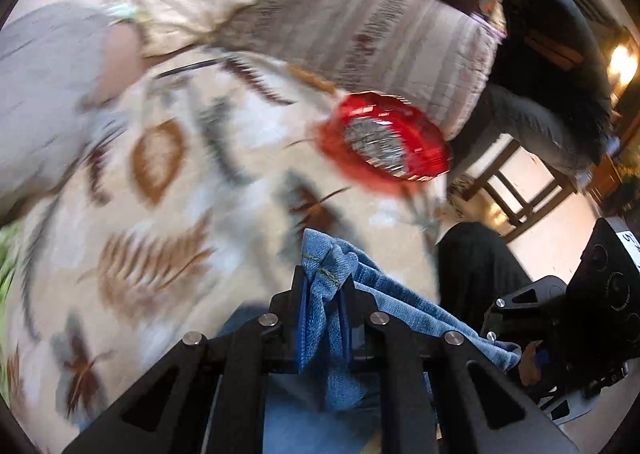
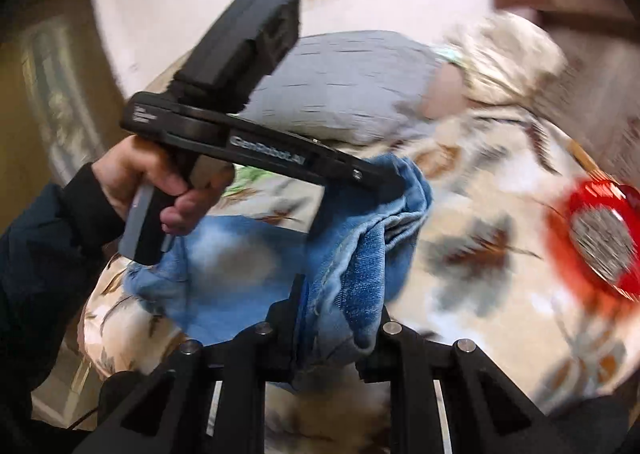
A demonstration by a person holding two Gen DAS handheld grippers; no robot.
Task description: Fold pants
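1. The faded blue denim pants (image 2: pixel 360 238) hang bunched above the leaf-patterned cream bedspread (image 1: pixel 168 190), nearer the viewer than the round red tin (image 1: pixel 386 142).
2. The left gripper (image 1: pixel 323 286) is clamped on a stitched hem edge; the right gripper (image 2: pixel 340 306) pinches a thick denim fold.
3. Judging by the crumpled cloth, no neat fold exists yet.
4. Still to do, it seems: spread the pants flat on the bedspread, fold, smooth.
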